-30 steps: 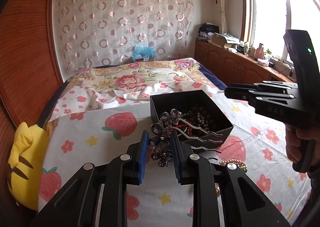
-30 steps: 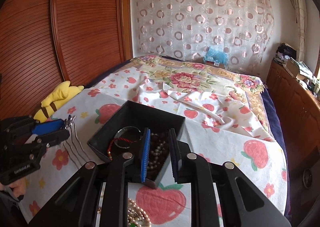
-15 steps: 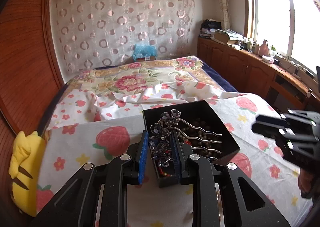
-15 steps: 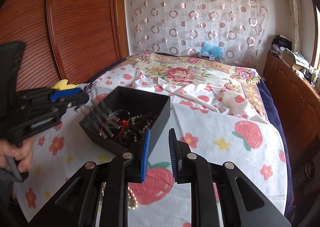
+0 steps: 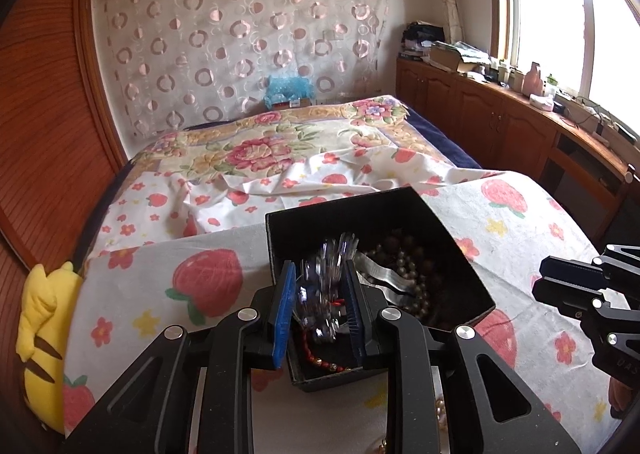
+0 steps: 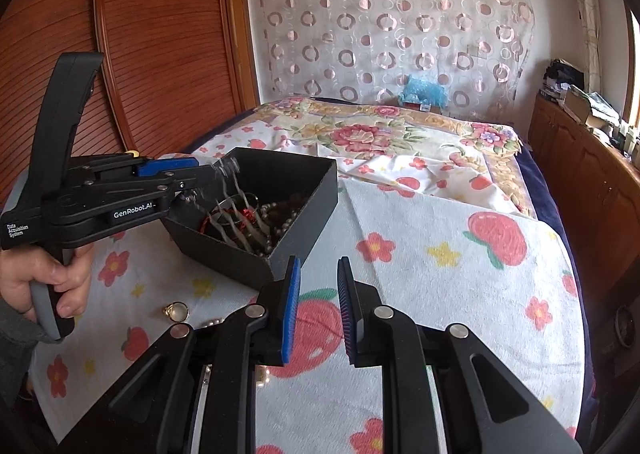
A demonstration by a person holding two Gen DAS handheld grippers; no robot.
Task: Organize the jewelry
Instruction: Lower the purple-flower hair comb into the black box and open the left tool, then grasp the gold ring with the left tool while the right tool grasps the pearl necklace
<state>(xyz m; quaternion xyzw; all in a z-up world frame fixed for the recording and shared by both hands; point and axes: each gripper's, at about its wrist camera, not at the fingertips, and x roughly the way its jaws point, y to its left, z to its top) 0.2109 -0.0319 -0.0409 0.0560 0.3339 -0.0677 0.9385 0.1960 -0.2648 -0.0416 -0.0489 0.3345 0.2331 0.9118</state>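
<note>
A: Starting at our left claw: what do we see between its pads?

B: The jewelled hair comb, blurred. The pads have spread to either side of it, so we cannot tell whether they touch it at all. Its silver prongs reach over the beads inside the black box.

A: And our right claw?

B: Its pads stand apart with nothing between them, above the strawberry-print bedspread, just beside the box's near corner.

A: What lies around the box?

B: Inside, a bead necklace and a red bracelet. On the bed beside it, a gold ring near the hand that holds the left claw. A yellow plush toy lies at the bed's left edge.

A: Does one view show what the other hides?

B: The right wrist view shows the left claw from the side, its tips over the box's rim with the comb's prongs slanting down into the box. The ring appears only there; the plush toy only in the left wrist view.
</note>
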